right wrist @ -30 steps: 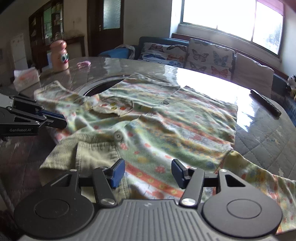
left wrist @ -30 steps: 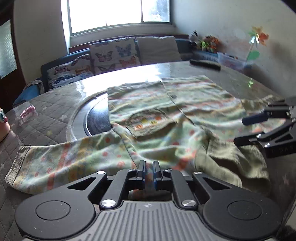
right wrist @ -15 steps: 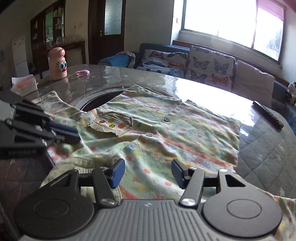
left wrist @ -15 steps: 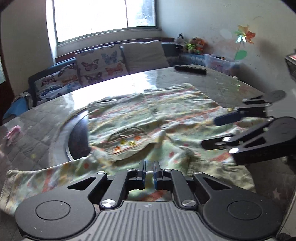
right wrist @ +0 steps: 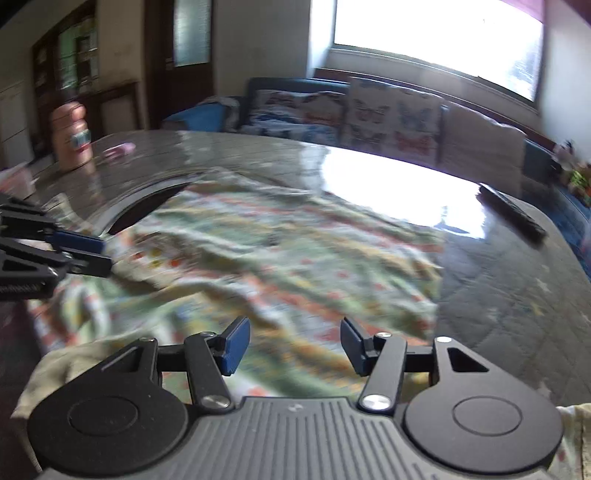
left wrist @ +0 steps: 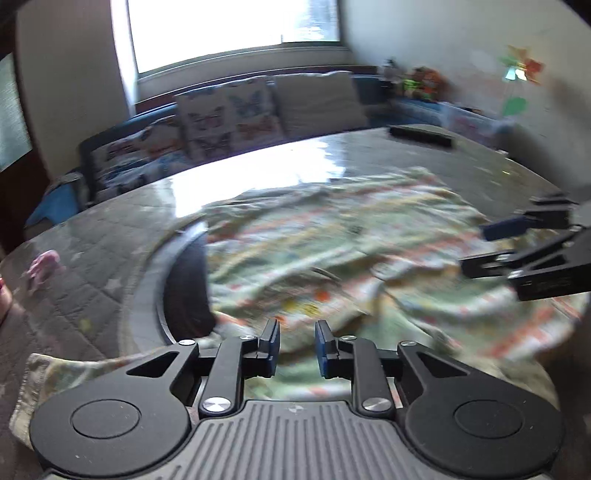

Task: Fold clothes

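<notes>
My left gripper (left wrist: pixel 295 343) is opening, fingers apart with nothing pinched, right gripper (right wrist: pixel 294 345) half-open and empty: flatten the rumpled shirt (right wrist: pixel 295 254) before regrasping, I'd say.

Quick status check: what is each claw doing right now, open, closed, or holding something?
Left claw: opening, a gap between its pads, gripping nothing; the shirt lies below.
Right claw: open, closing slightly, empty, over the shirt.

Bright window (left wrist: pixel 236 26), blue sofa (right wrist: pixel 295 88) with butterfly cushions (left wrist: pixel 225 114), dark door (right wrist: pixel 184 62)
</notes>
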Demonstrator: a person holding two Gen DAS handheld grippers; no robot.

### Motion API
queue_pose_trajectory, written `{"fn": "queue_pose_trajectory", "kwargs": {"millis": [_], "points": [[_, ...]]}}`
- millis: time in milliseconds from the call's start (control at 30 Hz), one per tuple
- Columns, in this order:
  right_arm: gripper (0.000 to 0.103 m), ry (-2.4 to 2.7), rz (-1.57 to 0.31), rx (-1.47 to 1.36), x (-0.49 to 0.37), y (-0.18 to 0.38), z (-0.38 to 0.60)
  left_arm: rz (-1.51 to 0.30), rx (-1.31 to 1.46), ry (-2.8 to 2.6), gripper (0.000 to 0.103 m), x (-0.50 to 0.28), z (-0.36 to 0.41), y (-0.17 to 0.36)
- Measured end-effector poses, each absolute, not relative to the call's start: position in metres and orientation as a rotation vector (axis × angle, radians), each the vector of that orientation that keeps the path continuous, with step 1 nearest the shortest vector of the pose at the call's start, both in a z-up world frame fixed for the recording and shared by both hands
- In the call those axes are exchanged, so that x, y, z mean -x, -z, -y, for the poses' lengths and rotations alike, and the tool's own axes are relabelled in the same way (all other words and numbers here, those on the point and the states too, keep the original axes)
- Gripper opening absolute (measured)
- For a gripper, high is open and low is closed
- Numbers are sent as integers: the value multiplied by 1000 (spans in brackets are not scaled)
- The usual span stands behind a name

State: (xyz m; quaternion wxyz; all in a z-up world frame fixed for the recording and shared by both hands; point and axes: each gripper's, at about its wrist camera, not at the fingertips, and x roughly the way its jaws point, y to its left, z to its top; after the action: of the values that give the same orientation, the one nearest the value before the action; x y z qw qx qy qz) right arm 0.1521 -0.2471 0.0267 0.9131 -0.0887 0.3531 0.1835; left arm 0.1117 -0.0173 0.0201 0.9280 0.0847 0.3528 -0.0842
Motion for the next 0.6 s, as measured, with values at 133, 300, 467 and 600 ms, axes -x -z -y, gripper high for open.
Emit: {"fn": "queue_pose_trajectory", "kwargs": {"millis": [133,300,467,600], "points": [[49,-266,-729,104,-185,-28,278,-741,-151,49,23,-148,-2,-13],[39,-200,-751,18,-220,-25,304,-773,-140,6,23,-181,-16,-2],[36,-194,-773,-4,-239,-16,308,-779,-148,25,23,-195,-17,4],[36,-186,-782,5,-247,-11,305,-777,-144,42,21,-202,-16,5]]}}
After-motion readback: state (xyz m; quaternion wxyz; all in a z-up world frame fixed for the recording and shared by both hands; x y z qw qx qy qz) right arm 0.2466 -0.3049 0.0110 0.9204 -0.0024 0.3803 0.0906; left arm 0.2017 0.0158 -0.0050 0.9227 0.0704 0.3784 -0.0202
